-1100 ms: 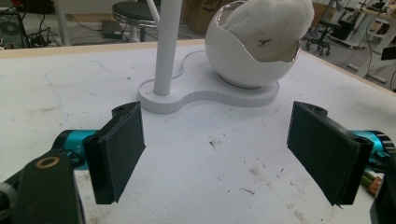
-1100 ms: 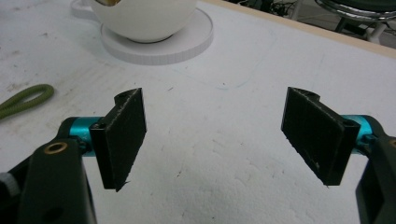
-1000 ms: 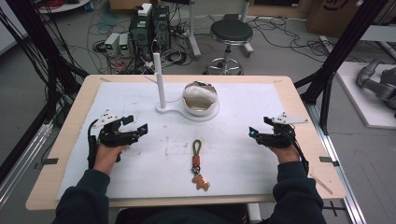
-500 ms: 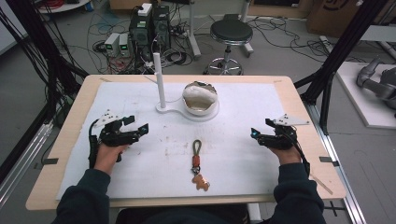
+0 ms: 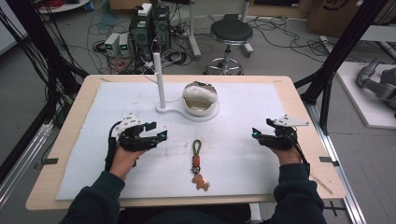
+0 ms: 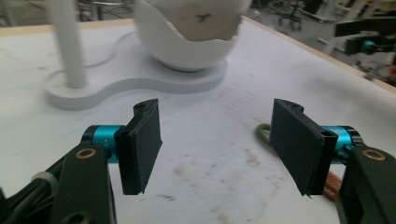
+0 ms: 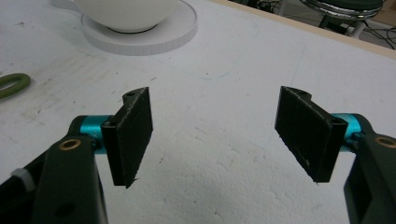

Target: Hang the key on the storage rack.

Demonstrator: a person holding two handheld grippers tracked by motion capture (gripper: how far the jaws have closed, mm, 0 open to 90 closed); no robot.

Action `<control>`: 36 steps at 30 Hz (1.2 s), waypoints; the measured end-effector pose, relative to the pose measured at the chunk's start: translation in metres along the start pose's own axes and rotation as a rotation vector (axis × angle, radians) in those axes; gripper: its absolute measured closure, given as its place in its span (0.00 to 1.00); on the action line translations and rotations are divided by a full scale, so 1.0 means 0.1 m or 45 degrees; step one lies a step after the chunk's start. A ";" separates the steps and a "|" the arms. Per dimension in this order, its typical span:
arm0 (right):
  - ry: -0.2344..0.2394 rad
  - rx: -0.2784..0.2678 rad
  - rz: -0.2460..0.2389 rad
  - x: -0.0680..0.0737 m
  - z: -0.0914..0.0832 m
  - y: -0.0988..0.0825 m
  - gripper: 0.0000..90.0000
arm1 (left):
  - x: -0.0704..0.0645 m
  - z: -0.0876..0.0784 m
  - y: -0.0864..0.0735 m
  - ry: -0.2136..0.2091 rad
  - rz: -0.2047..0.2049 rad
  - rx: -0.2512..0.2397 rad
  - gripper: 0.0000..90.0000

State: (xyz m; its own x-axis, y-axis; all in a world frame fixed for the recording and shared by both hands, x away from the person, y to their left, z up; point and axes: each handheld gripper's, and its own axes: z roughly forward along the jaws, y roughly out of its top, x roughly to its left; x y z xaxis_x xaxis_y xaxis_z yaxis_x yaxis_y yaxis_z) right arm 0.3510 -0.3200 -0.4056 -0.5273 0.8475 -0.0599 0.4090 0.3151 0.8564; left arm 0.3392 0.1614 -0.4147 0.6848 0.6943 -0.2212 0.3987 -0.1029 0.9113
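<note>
The keychain (image 5: 196,161) lay on the white foam mat (image 5: 243,154) between your two hands, nearer your edge of the table than the white stand (image 5: 161,108) with its post and the broken egg-shaped bowl (image 5: 200,97). Its long axis ran from you toward the far side: the olive cord loop pointed away from you at the bowl, the red-brown middle followed, and the small brown charm sat at the end closest to you.

Your left gripper (image 5: 156,135) hovered just left of the keychain, its tips aimed across at it, and its jaws had just been closing, yet they stood apart with bare mat between them. In the left gripper view the cord loop (image 6: 262,134) peeked out beside the jaw on the right of that view.

Your right gripper (image 5: 258,135) stayed well off to the right, its jaws also narrowing a little but parted over bare mat.

Compared with a second earlier, your left hand had slid across the mat toward the keychain; the right hand and the keychain had not moved.
</note>
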 end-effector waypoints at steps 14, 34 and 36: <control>0.004 0.003 0.004 0.02 -0.01 -0.02 0.31 | -0.64 0.63 -0.18 -0.124 0.091 0.323 0.42; 0.020 0.003 -0.006 0.04 -0.01 -0.02 0.31 | -0.59 0.68 -0.19 -0.109 0.328 0.508 0.70; 0.022 0.001 -0.003 0.04 -0.01 -0.02 0.31 | -0.54 0.65 -0.18 -0.101 0.326 0.511 0.72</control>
State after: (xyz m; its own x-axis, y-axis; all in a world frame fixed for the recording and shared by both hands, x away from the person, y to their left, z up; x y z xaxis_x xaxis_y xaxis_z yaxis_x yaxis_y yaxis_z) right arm 0.3472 -0.3172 -0.4074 -0.5413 0.8391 -0.0529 0.4086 0.3175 0.8557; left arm 0.3353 0.0796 -0.4418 0.8299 0.5559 -0.0477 0.4047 -0.5409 0.7373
